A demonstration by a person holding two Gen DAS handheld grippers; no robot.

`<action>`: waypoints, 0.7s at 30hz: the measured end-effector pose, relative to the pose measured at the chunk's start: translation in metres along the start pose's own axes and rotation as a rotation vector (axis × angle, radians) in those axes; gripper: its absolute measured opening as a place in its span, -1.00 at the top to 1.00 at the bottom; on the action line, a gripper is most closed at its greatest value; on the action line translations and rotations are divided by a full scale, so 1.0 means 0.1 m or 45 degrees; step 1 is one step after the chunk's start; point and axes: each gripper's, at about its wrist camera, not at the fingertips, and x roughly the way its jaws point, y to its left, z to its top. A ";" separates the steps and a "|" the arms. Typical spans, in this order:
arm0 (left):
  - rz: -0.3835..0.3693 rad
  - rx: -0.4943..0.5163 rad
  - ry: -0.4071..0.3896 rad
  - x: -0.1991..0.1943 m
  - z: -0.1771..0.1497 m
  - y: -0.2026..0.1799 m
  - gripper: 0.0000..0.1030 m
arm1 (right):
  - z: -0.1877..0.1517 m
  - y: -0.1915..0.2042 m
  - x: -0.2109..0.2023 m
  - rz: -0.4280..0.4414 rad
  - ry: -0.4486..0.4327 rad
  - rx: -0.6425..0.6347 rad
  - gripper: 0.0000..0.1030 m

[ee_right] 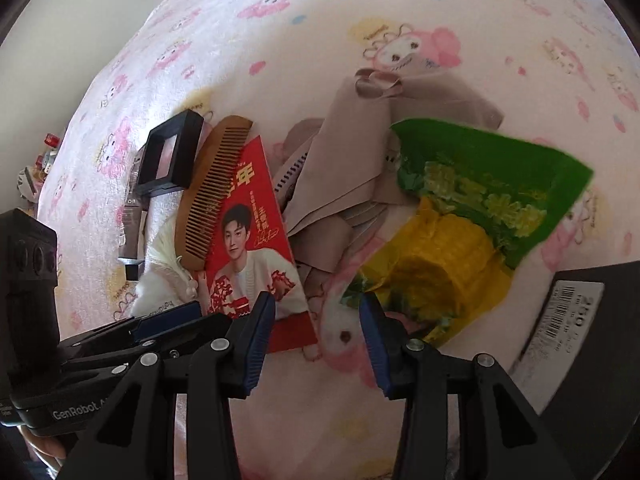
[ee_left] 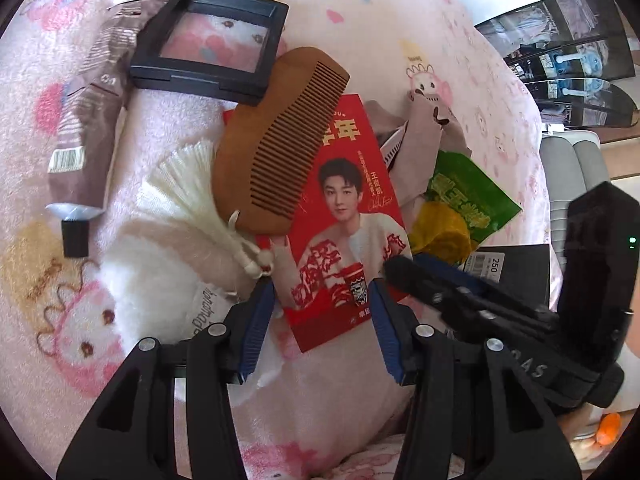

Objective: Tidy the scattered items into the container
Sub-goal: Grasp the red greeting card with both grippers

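Observation:
Scattered items lie on a pink cartoon blanket. A red envelope with a man's portrait [ee_left: 344, 216] [ee_right: 256, 248] lies under a wooden comb [ee_left: 276, 140] [ee_right: 212, 192] with a white tassel [ee_left: 192, 184]. My left gripper [ee_left: 320, 320] is open, its blue pads either side of the envelope's near end. My right gripper [ee_right: 316, 336] is open and empty, above the blanket beside a green and yellow snack bag [ee_right: 460, 216] [ee_left: 460, 204]. The right gripper also shows in the left wrist view [ee_left: 404, 268].
A black square frame [ee_left: 208, 44] [ee_right: 172, 156], a brown tube with black cap [ee_left: 84, 128], beige folded cloth [ee_right: 360, 152] [ee_left: 424, 136] and a black box with barcode label [ee_right: 580, 336] [ee_left: 512, 268] lie around. White fluffy fabric [ee_left: 152, 276] lies by the tassel.

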 end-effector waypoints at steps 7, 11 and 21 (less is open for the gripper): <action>-0.113 0.046 -0.040 -0.25 -0.05 -0.06 0.23 | -0.18 -0.08 -0.20 0.164 -0.072 0.048 0.64; -0.220 0.083 -0.069 -0.52 -0.22 -0.32 0.30 | -0.43 -0.07 -0.80 0.186 -0.229 0.000 0.67; -0.333 0.367 -0.117 -0.84 -0.93 -1.52 0.31 | -1.49 -0.33 -2.18 0.174 -0.541 0.009 0.68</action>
